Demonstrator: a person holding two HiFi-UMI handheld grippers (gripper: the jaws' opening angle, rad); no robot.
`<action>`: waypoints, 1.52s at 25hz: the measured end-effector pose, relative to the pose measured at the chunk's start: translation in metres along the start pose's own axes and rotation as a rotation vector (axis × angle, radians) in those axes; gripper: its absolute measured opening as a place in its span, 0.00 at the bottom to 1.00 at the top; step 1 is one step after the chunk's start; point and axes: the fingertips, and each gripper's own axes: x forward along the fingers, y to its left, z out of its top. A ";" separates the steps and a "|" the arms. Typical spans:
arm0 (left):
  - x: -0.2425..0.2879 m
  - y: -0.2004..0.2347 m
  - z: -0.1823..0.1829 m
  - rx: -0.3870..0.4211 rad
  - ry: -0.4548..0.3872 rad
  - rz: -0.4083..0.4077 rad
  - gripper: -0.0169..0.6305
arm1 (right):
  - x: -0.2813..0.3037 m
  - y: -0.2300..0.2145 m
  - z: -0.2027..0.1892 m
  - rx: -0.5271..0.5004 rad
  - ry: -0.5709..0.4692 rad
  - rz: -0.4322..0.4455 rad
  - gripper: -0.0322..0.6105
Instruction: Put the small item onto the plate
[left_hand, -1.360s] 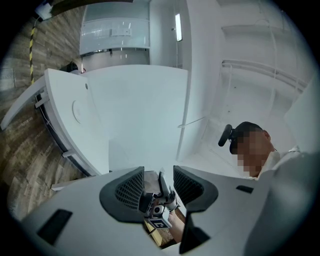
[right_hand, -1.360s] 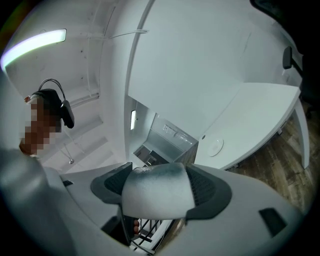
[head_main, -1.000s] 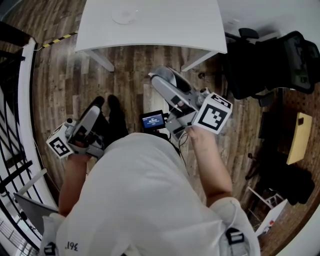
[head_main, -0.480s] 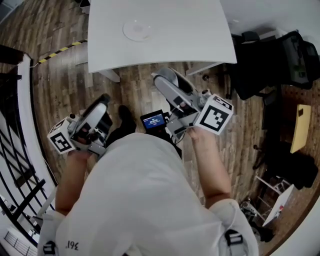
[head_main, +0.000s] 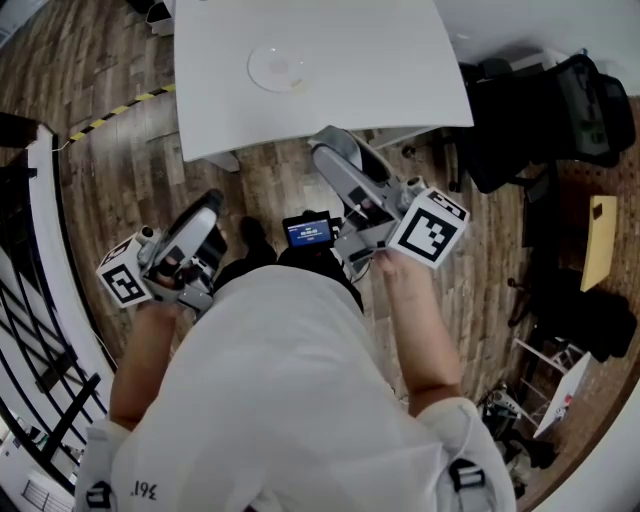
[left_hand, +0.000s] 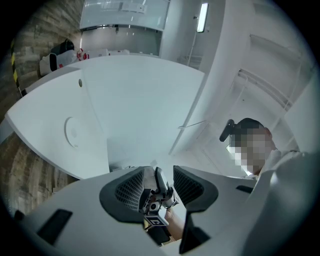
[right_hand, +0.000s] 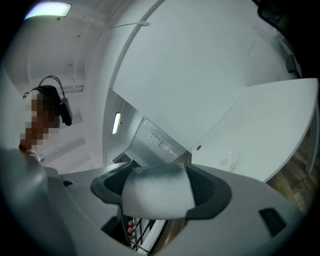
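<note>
The table (head_main: 380, 60) had come closer to me over the last second. A moment earlier only its near edge showed at the far side of my head view; now most of its white top lay in sight, so I had stepped up toward it. I was not at it yet, with wooden floor between its near edge and me.

My right gripper (head_main: 328, 148) pointed ahead with its tip about level with the table's near edge, roughly where I had held it a second before. My left gripper (head_main: 205, 215) had risen from low at my left side to point at the table too. Its fingers (left_hand: 131, 189) stood apart with nothing between them (only my other gripper showed through the gap).

The plate (head_main: 277, 68) sat bare on the left part of the table, beyond the right gripper's tip.

The small item (right_hand: 157, 192), a pale soft-looking block with a grey smudge along its top, was clamped between the right fingers (right_hand: 205, 187) and well short of the plate. I judged the carry about half done: what remained was to reach over the table, get above the plate and let go.
</note>
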 end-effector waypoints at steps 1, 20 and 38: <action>0.004 0.002 0.000 0.002 -0.001 0.004 0.31 | 0.001 -0.006 0.003 -0.012 0.003 -0.010 0.58; 0.038 0.033 0.048 0.101 -0.204 0.139 0.31 | 0.096 -0.166 0.020 -0.228 0.315 -0.139 0.58; 0.022 0.055 0.070 0.107 -0.305 0.277 0.31 | 0.225 -0.301 -0.025 -0.753 0.652 -0.314 0.58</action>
